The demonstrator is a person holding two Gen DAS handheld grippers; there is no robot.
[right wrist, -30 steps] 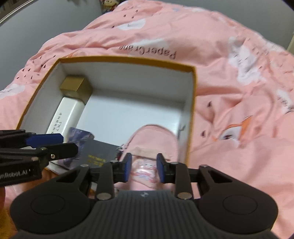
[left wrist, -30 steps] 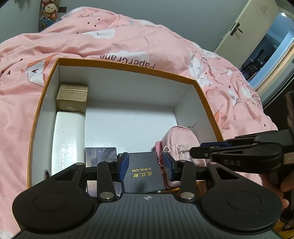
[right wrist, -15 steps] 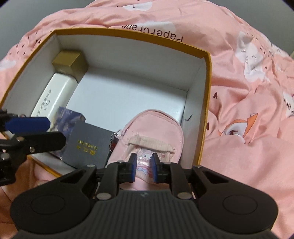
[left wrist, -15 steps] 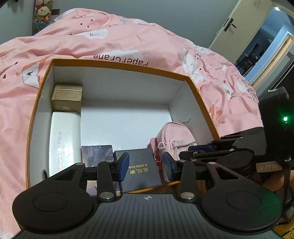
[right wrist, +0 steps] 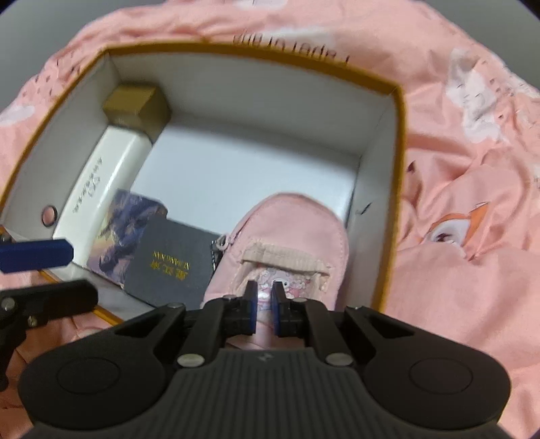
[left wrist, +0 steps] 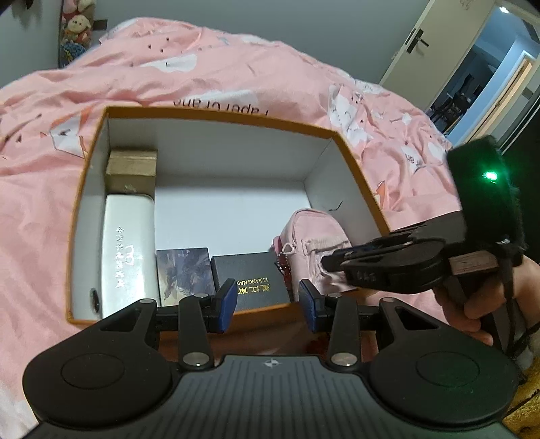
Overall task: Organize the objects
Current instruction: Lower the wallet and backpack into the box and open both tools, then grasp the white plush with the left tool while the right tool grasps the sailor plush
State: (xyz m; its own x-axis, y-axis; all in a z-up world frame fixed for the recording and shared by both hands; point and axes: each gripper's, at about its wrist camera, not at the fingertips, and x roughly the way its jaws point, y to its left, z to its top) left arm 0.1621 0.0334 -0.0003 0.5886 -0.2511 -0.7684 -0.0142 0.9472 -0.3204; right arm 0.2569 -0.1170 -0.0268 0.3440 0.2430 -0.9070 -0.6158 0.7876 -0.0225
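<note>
An orange-rimmed white box (left wrist: pixel 216 121) lies on the pink bedding. Inside it are a gold cube (left wrist: pixel 131 167), a long white case (left wrist: pixel 126 251), a picture card box (left wrist: pixel 184 270), a black box with gold letters (left wrist: pixel 253 283) and a small pink backpack (left wrist: pixel 314 243). My right gripper (right wrist: pixel 264 299) is shut on the near end of the pink backpack (right wrist: pixel 287 236), which rests in the box's near right corner. My left gripper (left wrist: pixel 266 300) is open and empty, just outside the box's near wall, in front of the black box.
The box (right wrist: pixel 398 111) sits on a rumpled pink duvet (left wrist: pixel 236 67) that surrounds it on all sides. Stuffed toys (left wrist: pixel 76 30) hang at the far left wall. A door (left wrist: pixel 435 44) stands open at the far right.
My right gripper's jaws have closed onto the backpack. My left gripper has pulled back from the black box to outside the box's near wall.
</note>
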